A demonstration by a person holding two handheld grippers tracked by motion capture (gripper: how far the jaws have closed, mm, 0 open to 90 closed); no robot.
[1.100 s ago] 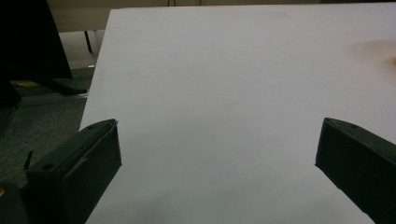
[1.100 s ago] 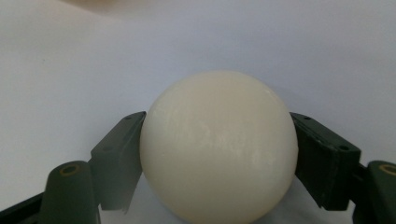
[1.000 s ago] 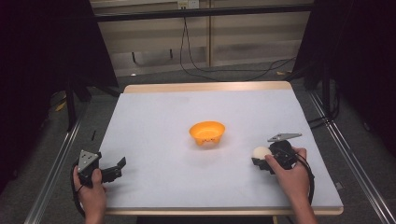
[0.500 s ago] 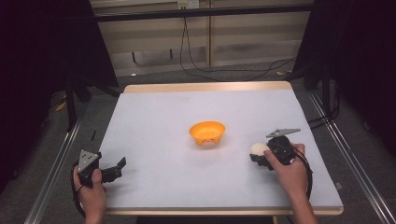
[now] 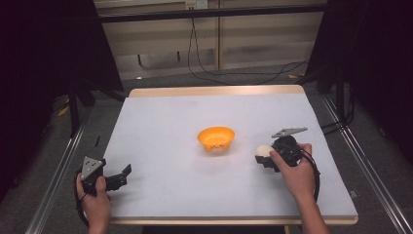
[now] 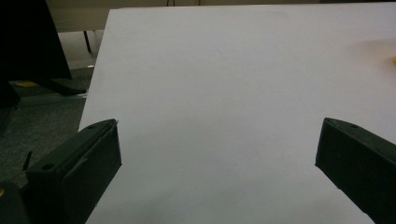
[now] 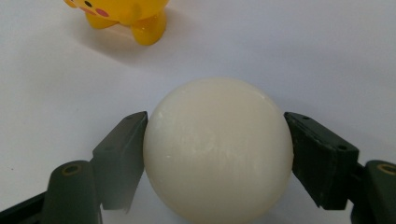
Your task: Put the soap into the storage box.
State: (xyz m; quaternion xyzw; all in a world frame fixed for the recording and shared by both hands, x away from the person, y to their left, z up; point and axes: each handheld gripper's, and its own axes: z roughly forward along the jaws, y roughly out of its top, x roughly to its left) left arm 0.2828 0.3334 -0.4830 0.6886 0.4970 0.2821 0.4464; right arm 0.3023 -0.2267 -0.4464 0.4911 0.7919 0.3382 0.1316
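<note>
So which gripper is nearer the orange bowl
Right. The right gripper, holding a white ball, sits just right of the orange bowl; the left gripper rests far off near the table's front-left corner.

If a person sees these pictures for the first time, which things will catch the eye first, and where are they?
First comes the cream-white ball, clamped between the jaws of the right hand-held gripper at the right side of the white table. Next is the orange bowl on little feet near the table's middle, just to the left of the ball. The left hand-held gripper rests open at the near left corner, holding nothing.
</note>
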